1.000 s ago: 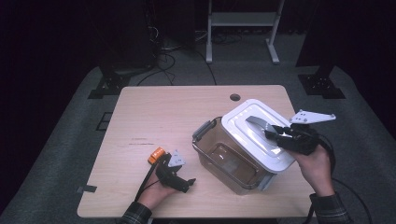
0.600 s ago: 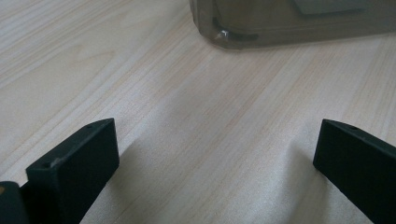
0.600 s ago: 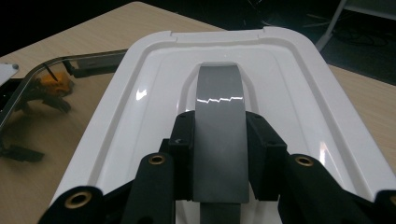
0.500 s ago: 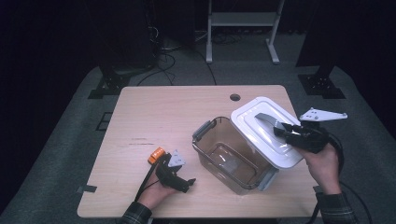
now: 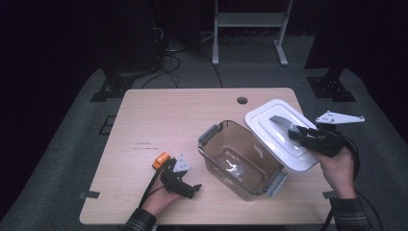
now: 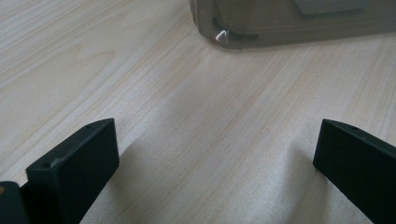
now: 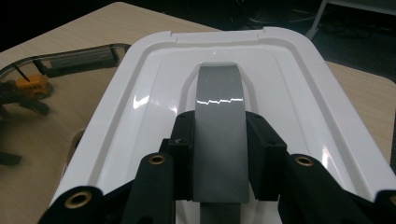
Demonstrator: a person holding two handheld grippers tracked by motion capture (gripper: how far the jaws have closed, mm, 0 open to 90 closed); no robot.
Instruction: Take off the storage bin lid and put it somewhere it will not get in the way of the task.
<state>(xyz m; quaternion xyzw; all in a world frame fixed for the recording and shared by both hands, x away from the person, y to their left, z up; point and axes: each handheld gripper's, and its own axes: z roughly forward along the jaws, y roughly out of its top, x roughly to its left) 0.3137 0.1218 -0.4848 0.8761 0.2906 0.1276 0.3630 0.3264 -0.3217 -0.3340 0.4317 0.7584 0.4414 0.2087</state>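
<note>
Right gripper (image 5: 297,133) clamps grey handle (image 7: 218,135) of white lid (image 5: 269,126), off the bin (image 5: 240,161). Left gripper (image 5: 190,187) wide open, empty, on table (image 5: 168,115).

Your high view is dim at its far side: the floor beyond the desk (image 5: 159,120) sinks into near black, while light from above keeps the wood evenly lit, with soft, short shadows. The white lid (image 5: 269,130) is the brightest patch there. In your right gripper view, glare streaks cross the lid (image 7: 299,93) and its grey handle (image 7: 219,140). In your left gripper view, the near tongs (image 6: 210,186) look soft and cast broad, blurry shadows.
</note>
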